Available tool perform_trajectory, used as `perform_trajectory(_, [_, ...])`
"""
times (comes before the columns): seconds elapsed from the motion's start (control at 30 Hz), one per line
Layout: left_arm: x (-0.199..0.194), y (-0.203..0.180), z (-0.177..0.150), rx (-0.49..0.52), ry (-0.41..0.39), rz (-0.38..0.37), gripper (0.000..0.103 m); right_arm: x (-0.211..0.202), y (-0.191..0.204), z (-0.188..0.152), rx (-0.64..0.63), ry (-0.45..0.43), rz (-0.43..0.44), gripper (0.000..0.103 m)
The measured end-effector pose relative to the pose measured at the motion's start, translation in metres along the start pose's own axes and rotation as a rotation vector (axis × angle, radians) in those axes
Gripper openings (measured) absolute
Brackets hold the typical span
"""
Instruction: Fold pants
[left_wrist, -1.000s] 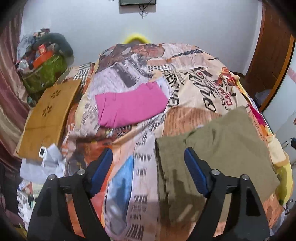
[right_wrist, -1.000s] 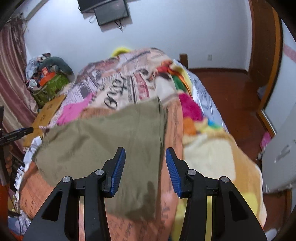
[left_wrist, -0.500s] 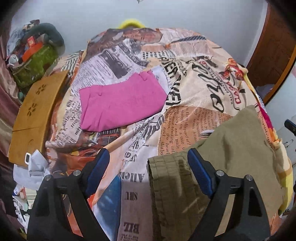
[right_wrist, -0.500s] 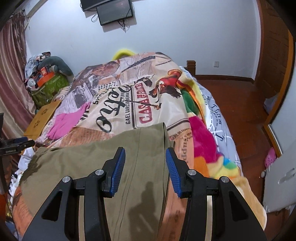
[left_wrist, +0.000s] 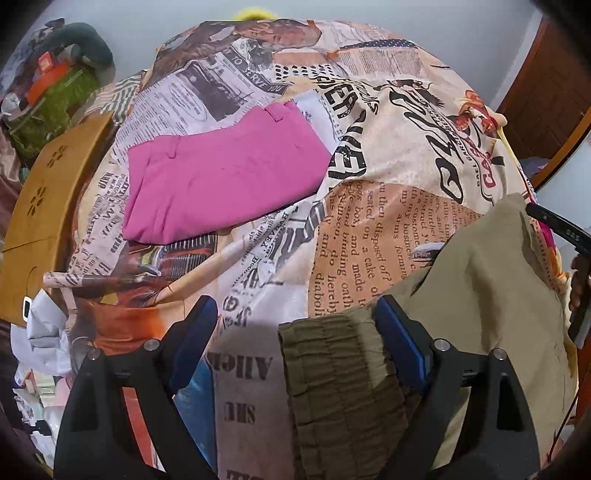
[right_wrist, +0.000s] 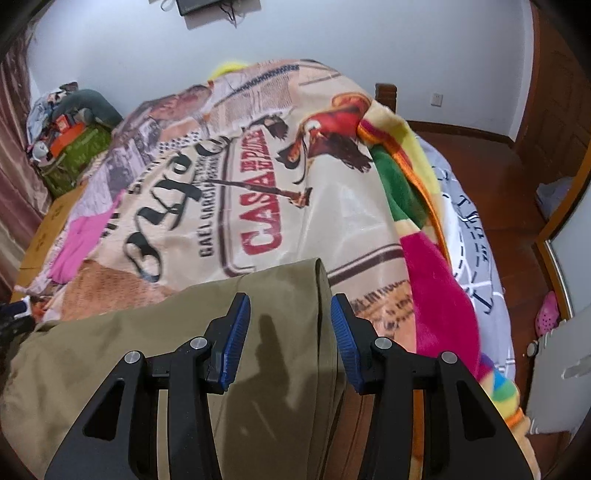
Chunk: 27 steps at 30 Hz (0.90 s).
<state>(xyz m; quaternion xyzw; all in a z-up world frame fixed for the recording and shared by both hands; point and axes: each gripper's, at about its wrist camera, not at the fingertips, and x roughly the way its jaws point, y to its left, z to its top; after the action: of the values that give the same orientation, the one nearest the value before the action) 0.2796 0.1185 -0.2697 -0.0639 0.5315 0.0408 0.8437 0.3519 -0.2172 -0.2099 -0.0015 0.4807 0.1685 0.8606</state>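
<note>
Under both grippers, the olive pants (left_wrist: 480, 295) lay limp on the bed (left_wrist: 388, 155); my left gripper (left_wrist: 291, 332) was opening over their elastic waistband, my right gripper (right_wrist: 290, 332) apart over the leg ends, where I judged soft cloth pinches best.

A big bed (right_wrist: 280, 206) fills the middle of the room. Its cover (left_wrist: 388, 206) looks like old newspapers, with big letters and pictures. At 3 o'clock in the right wrist view a bright blanket (right_wrist: 436, 280) of pink, green and yellow hangs off the side of the bed. The wall (right_wrist: 332, 40) behind the bed is plain white, and a dark screen (right_wrist: 199, 5) hangs on it at 12 o'clock. The floor (right_wrist: 480, 155) is shiny red-brown. A brown wooden door (left_wrist: 550, 92) stands at 2 o'clock in the left wrist view. A pink curtain (right_wrist: 14, 155) hangs at 9 o'clock. Beside the bed at 9 o'clock sits a low wooden board (left_wrist: 48, 199), and behind it a pile of bags (left_wrist: 55, 96).
</note>
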Motion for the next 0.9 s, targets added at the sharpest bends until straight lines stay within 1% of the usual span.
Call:
perform_trajectory(0.1, [0.004, 0.002, -0.002, -0.008, 0.002, -0.009, 0.091, 0.015, 0.0, 0.0, -0.012, 0.026, -0.005, 0.042])
perform_trajectory(0.17, [0.005, 0.004, -0.004, -0.018, 0.005, -0.029, 0.091, 0.023, 0.002, -0.002, -0.029, 0.053, 0.014, 0.041])
perform_trajectory(0.2, [0.004, 0.004, -0.004, -0.017, 0.004, -0.035, 0.091, 0.025, 0.005, -0.004, -0.045, 0.05, 0.024, 0.035])
perform_trajectory(0.27, [0.004, 0.003, -0.004, -0.012, -0.001, -0.035, 0.091, 0.028, 0.011, -0.007, -0.084, 0.05, 0.008, 0.025])
perform_trajectory(0.3, [0.004, 0.003, -0.004, -0.007, -0.007, -0.032, 0.091, 0.029, 0.012, -0.008, -0.094, 0.052, 0.004, 0.015])
perform_trajectory(0.33, [0.003, 0.002, -0.005, -0.001, -0.013, -0.025, 0.091, 0.03, 0.014, -0.009, -0.104, 0.052, 0.001, 0.008])
perform_trajectory(0.4, [0.001, 0.0, -0.005, 0.008, -0.029, -0.009, 0.089, 0.03, 0.017, -0.01, -0.129, 0.036, -0.019, 0.008])
perform_trajectory(0.43, [0.0, 0.0, -0.005, 0.01, -0.04, -0.001, 0.086, 0.029, 0.019, -0.01, -0.141, 0.022, -0.034, 0.007])
perform_trajectory(0.5, [-0.002, -0.001, -0.006, 0.017, -0.055, 0.015, 0.084, 0.026, 0.021, -0.011, -0.163, 0.004, -0.063, 0.006])
perform_trajectory(0.67, [0.005, 0.004, -0.006, -0.006, -0.053, 0.043, 0.084, 0.024, 0.019, -0.007, -0.164, -0.035, -0.134, 0.005])
perform_trajectory(0.77, [0.007, 0.006, -0.005, -0.022, -0.048, 0.05, 0.084, 0.024, 0.017, -0.003, -0.167, -0.041, -0.183, 0.005])
perform_trajectory(0.83, [0.004, 0.006, -0.005, -0.025, -0.058, 0.065, 0.084, 0.021, 0.019, -0.001, -0.169, -0.037, -0.202, 0.005])
perform_trajectory(0.87, [0.002, 0.006, -0.004, -0.025, -0.063, 0.091, 0.079, 0.019, 0.02, 0.0, -0.169, -0.039, -0.212, 0.005])
perform_trajectory(0.9, [-0.001, 0.006, -0.003, -0.022, -0.07, 0.165, 0.078, 0.017, 0.02, 0.001, -0.167, -0.041, -0.221, 0.005])
